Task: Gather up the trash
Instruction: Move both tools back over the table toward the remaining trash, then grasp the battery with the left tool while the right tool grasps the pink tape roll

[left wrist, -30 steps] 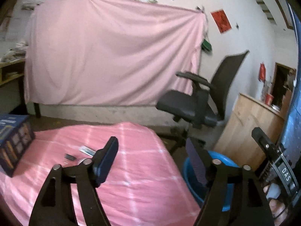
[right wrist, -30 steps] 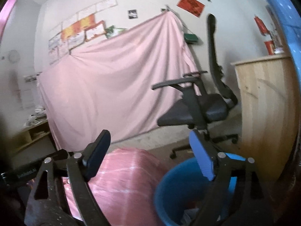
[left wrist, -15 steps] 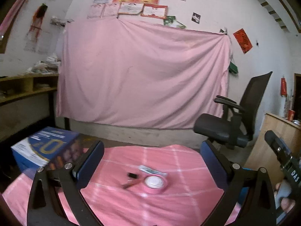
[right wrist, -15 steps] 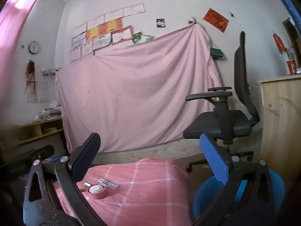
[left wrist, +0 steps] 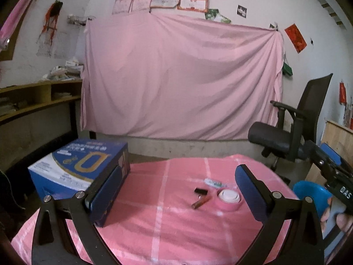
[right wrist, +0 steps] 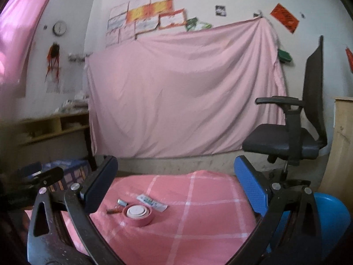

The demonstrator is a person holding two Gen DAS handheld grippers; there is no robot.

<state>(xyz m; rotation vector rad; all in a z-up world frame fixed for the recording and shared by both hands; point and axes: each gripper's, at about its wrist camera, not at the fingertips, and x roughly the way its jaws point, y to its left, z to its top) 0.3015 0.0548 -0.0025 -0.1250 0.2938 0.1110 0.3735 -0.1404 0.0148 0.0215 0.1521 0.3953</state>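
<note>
Now your left gripper (left wrist: 178, 190) has just spread wide, empty; right gripper (right wrist: 176, 187) also spread; trash cluster by pink tape roll (left wrist: 228, 199) lies ahead-right on desk (left wrist: 176, 231), wrapper (left wrist: 215, 182) long axis crosswise; either hand reaches.

Box (left wrist: 79, 167) sits on the table's (left wrist: 167, 227) left, tape roll (left wrist: 228, 199) and small scraps (left wrist: 200, 202) toward the right, bin (left wrist: 308, 193) and chair (left wrist: 286, 137) beyond the right edge.

Dim indoor light, pink cast; strong fisheye bending, dark corners; right wrist view softer, blurred at left edge.
</note>
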